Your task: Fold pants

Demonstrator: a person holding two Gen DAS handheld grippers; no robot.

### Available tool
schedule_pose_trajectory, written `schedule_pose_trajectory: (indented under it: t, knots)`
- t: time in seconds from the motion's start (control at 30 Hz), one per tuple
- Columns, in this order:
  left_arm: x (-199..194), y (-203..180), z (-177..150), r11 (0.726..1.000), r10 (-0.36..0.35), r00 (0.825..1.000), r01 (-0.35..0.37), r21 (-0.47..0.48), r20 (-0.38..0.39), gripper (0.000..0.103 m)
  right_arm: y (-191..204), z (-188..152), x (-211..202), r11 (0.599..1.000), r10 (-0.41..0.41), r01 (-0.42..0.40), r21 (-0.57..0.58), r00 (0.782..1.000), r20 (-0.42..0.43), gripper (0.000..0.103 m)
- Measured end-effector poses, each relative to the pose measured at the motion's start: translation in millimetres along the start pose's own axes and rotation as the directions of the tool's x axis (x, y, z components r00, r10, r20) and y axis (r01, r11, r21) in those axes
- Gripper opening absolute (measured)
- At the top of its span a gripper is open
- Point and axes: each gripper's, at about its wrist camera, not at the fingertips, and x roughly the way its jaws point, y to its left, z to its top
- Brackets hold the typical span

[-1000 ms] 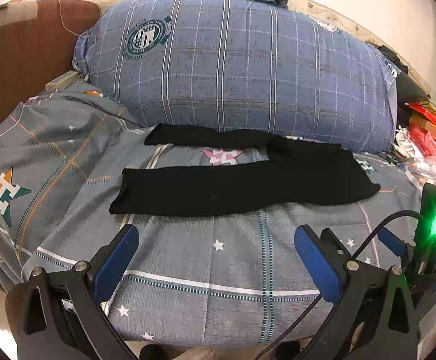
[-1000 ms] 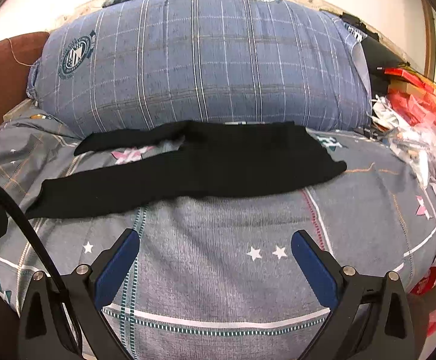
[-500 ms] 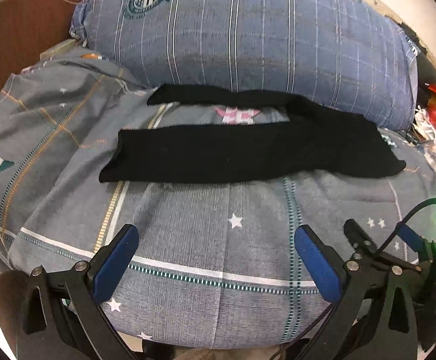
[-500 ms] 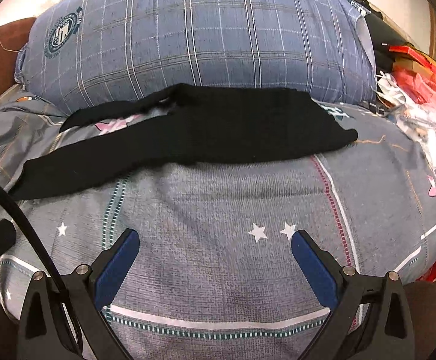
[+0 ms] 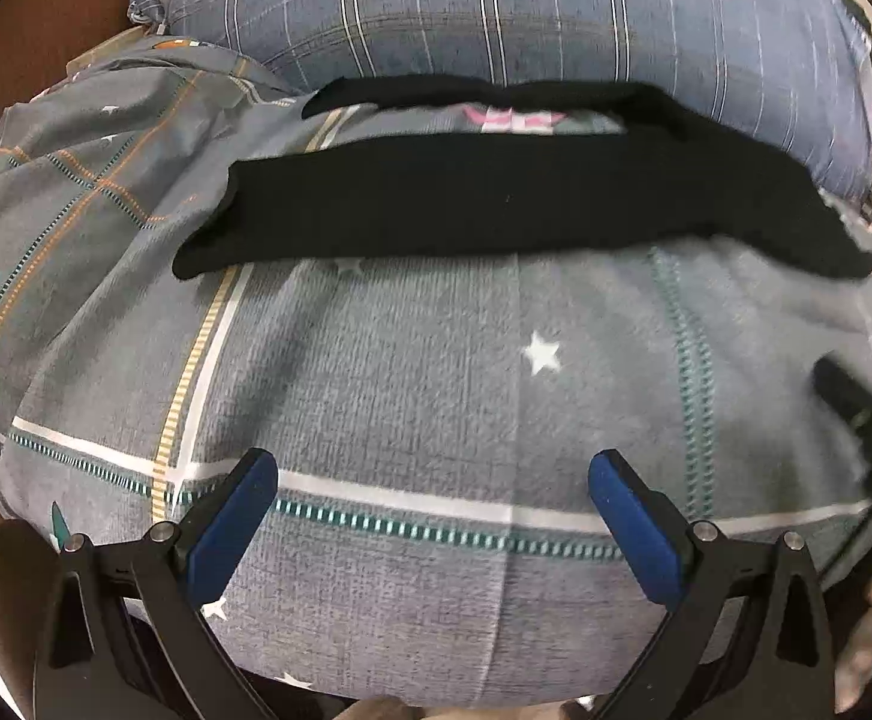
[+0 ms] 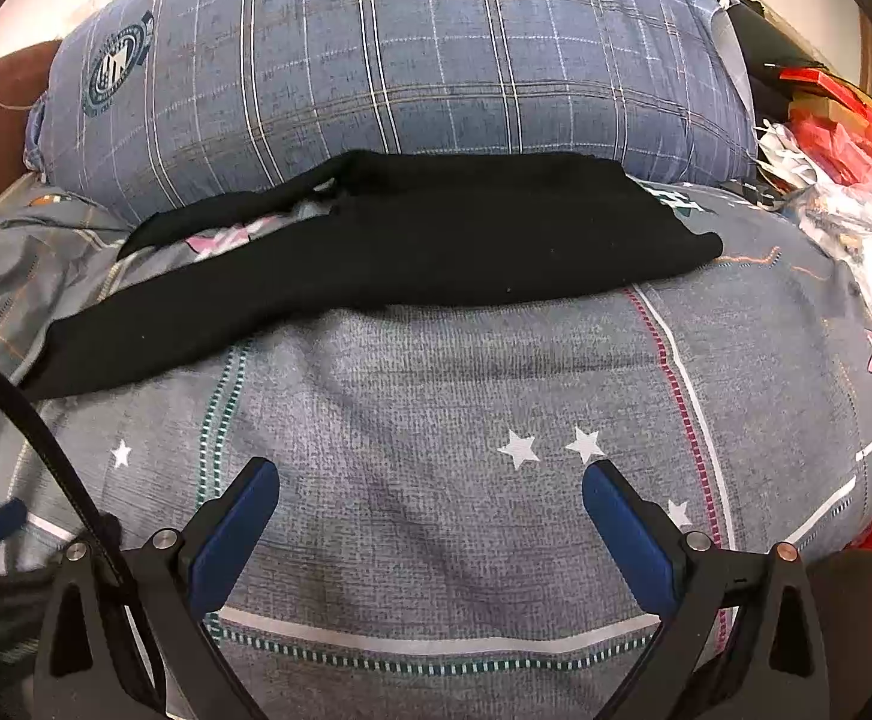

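The pants (image 5: 496,204) lie spread flat on the bed (image 5: 436,372), stretched sideways just in front of the big plaid pillow (image 5: 526,6), their far edge touching its base. One landmark serves for all: the pants. In the left wrist view the two legs run toward the left, the near leg ending in a cuff at the left, the far leg a thinner strip behind it, with a gap between them where a pink print on the sheet shows; the wider waist end is at the right. The left tongs (image 5: 433,504) hang on the near side of the pants, well apart from them, over bare grey sheet with a white star between tongs and cloth; the blue pads (image 5: 232,528) stand wide apart and hold nothing. In the right wrist view the pants (image 6: 412,240) fill the middle, waist end to the right. The right tongs (image 6: 430,507) also sit on the near side of the pants, apart from them, spread wide with nothing between the pads (image 6: 628,534), two white stars just beyond their right finger. A black cable (image 6: 34,438) crosses the lower left, near the cuff end. Red and white clutter (image 6: 838,138) lies right of the pants, beyond the waist end.
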Motion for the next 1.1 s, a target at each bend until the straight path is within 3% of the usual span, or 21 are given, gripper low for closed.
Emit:
schedule_pose_trajectory:
  t: [0.17,0.27,0.47,0.53,0.6,0.63,0.8,0.87,1.0,1.1]
  knots:
    - [0,2,-6,1.000,-0.001,1.000,0.001,0.000,-0.020,0.103,-4,8,-13,1.000,0.011,-0.011,0.013,1.000,0.025,0.103]
    - [3,10,-7,0.998,-0.046,0.998,0.044,-0.047,-0.053,0.103,-6,12,-19,1.000,0.008,-0.009,0.015,0.999,0.037,0.103]
    - [0,8,-12,0.998,-0.055,0.988,0.055,-0.003,-0.147,0.103,-12,12,-28,1.000,0.014,-0.016,0.021,0.998,0.063,0.103]
    - [-8,11,-13,0.994,-0.105,0.985,0.105,-0.008,-0.139,0.095,-16,12,-28,1.000,0.016,-0.018,0.020,0.999,0.051,0.103]
    - [-18,19,-10,0.984,-0.176,0.976,0.171,-0.042,-0.126,0.073,-22,16,-27,1.000,0.009,-0.009,0.017,0.999,0.036,0.103]
    - [-25,28,-4,0.972,-0.231,0.966,0.223,-0.077,-0.115,0.071,-26,19,-27,1.000,0.007,-0.007,0.019,0.999,0.032,0.103]
    - [-49,74,32,0.946,-0.271,0.962,0.269,-0.179,0.010,0.072,-79,48,-17,0.995,0.014,-0.014,0.095,1.000,0.005,0.102]
    - [-49,98,47,0.942,-0.257,0.966,0.259,-0.214,0.034,0.073,-118,71,-5,0.979,0.025,-0.020,0.202,0.999,-0.024,0.100]
    - [-22,139,70,0.934,-0.224,0.975,0.217,-0.285,0.008,0.074,-180,104,26,0.937,0.014,0.006,0.348,0.999,-0.053,0.084]
    - [8,158,84,0.915,-0.250,0.968,0.223,-0.336,-0.037,0.074,-207,121,56,0.913,0.024,0.015,0.407,0.996,-0.092,0.082]
